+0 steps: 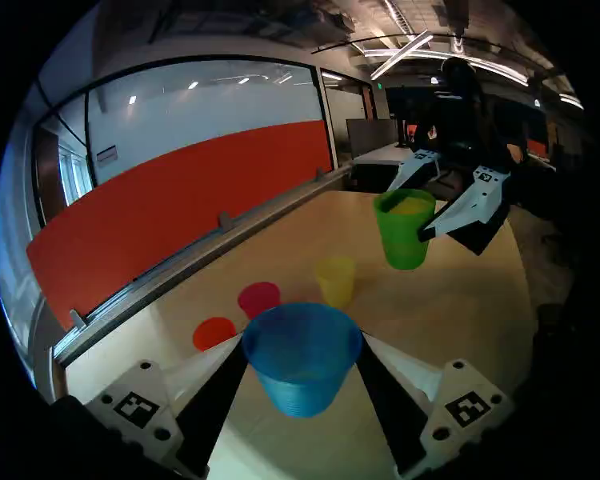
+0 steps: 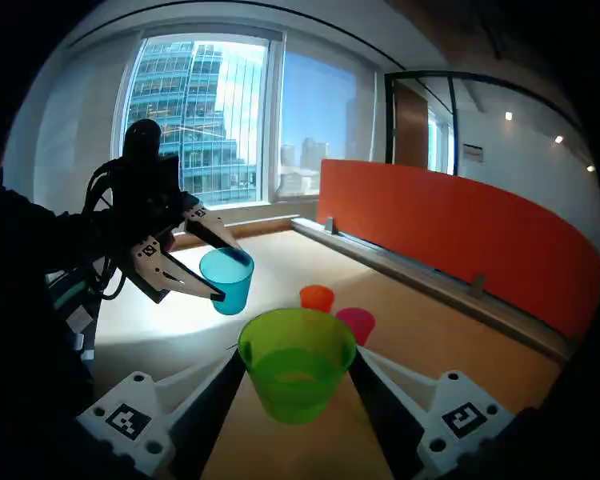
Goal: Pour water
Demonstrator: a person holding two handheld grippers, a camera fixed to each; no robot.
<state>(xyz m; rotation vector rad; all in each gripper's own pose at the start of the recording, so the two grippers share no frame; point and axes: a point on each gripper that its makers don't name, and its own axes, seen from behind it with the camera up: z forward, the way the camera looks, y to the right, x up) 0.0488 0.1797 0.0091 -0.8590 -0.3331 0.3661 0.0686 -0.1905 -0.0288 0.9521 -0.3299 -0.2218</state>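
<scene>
Clamping a blue cup (image 1: 302,364) in the left gripper (image 1: 300,352) and a green cup (image 2: 298,368) in the right gripper (image 2: 297,358), both cups upright and held apart above the wooden table (image 1: 460,320)

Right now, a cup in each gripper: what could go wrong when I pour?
The green cup and blue cup hang apart above the table; tilting before their rims line up would likely spill. The yellow cup, pink cup and orange cup stand nearby; a low sweep could knock them over.
</scene>
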